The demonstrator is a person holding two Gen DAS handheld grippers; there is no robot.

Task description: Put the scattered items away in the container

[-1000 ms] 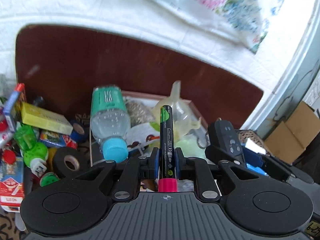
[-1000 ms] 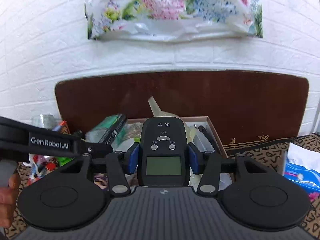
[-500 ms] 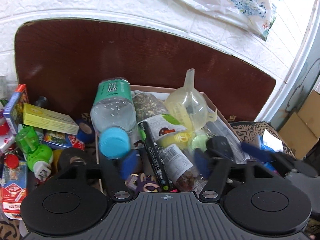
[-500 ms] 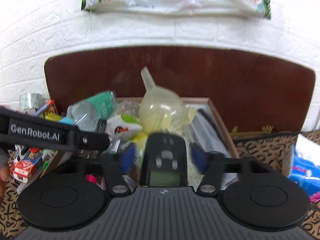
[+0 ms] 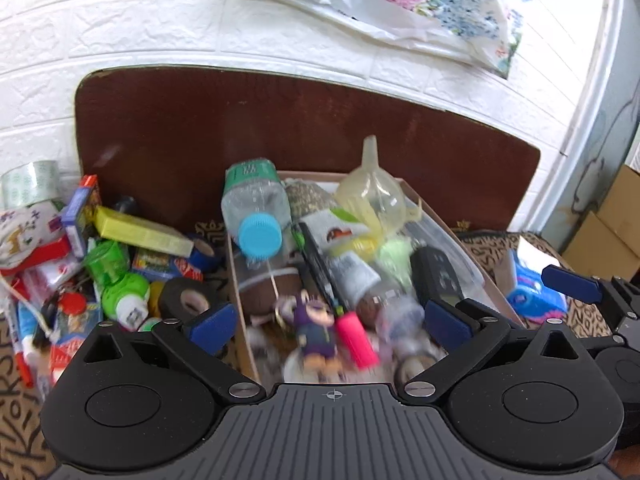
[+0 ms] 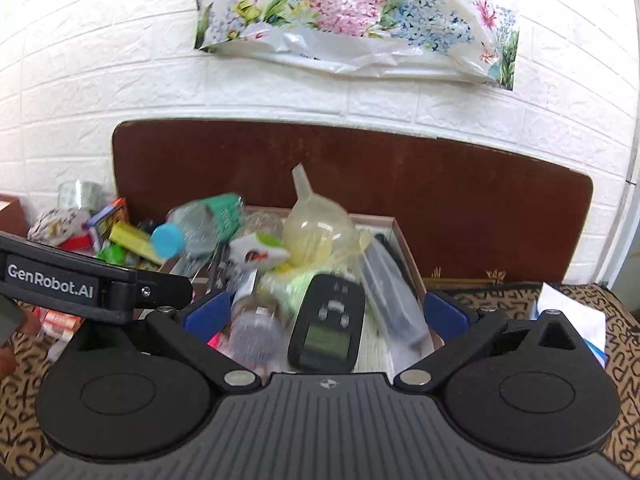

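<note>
A cardboard box [image 5: 242,320] holds a water bottle [image 5: 256,208], a yellowish funnel [image 5: 372,196] and other items. My left gripper [image 5: 330,322] hovers over its near end with the jaws opening wide and nothing pressed between the pads. Below it, a black marker with a pink cap [image 5: 356,340] lies loose in the box. My right gripper [image 6: 326,312] is likewise opening over the box [image 6: 408,256]. A black remote with a screen [image 6: 326,328] rests in the box under it, clear of both pads.
Left of the box lies a pile of scattered items: black tape roll [image 5: 186,298], green bottle [image 5: 120,280], yellow carton [image 5: 140,232], clear tape [image 5: 30,182]. A blue packet [image 5: 532,292] lies to the right. A brown headboard [image 5: 320,120] and white brick wall stand behind.
Both grippers went from shut to wide open. The marker dropped from the left one and the remote from the right one into the box. Both views pulled back slightly.
</note>
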